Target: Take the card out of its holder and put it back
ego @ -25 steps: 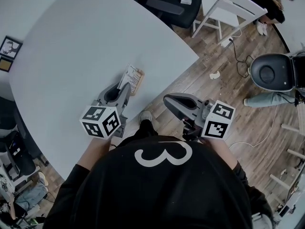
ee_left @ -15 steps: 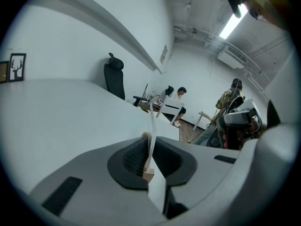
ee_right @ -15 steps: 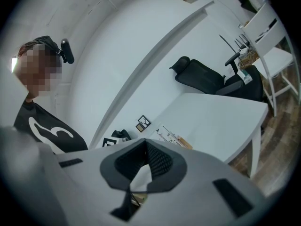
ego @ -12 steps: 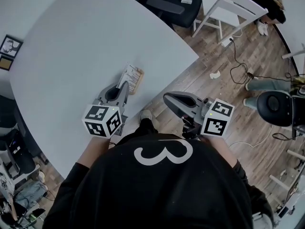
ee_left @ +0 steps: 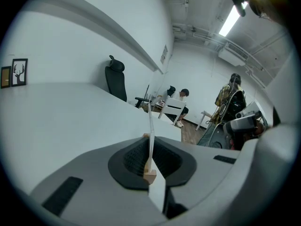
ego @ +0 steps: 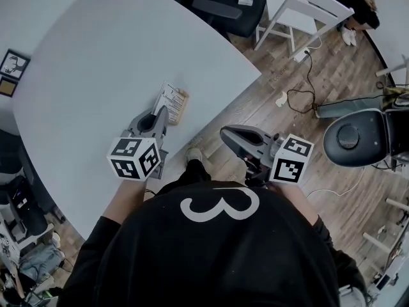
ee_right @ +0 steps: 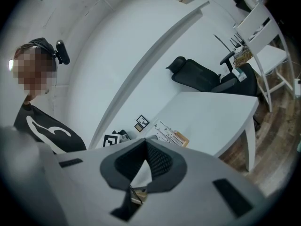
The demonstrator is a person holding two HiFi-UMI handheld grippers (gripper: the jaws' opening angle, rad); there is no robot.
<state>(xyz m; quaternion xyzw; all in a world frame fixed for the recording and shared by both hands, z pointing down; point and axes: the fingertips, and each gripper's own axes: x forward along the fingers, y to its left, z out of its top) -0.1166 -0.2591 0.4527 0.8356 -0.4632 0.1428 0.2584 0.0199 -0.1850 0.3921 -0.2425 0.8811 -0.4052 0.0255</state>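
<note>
A white printed card (ego: 167, 100) stands upright in a small wooden holder (ego: 181, 105) near the white table's front edge. My left gripper (ego: 162, 112) is right behind it. In the left gripper view the card (ee_left: 150, 119) runs edge-on between the jaws, which are shut on it, and the holder (ee_left: 150, 176) shows below. My right gripper (ego: 223, 132) hangs shut and empty over the wooden floor, off the table's edge. Its own view looks across at the card (ee_right: 164, 129), the holder (ee_right: 181, 138) and the left gripper's marker cube (ee_right: 112, 139).
The white table (ego: 96, 56) ends in a corner at the right. Two small picture frames (ego: 11, 69) sit at its left. Beyond it are a black office chair (ego: 230, 5) and a white chair (ego: 300, 8). A black round seat (ego: 350, 138) and cables (ego: 303, 94) are on the floor.
The black round seat on the floor at the right has shifted about. Both grippers and the card sit almost where they were; the left gripper has edged slightly forward.
</note>
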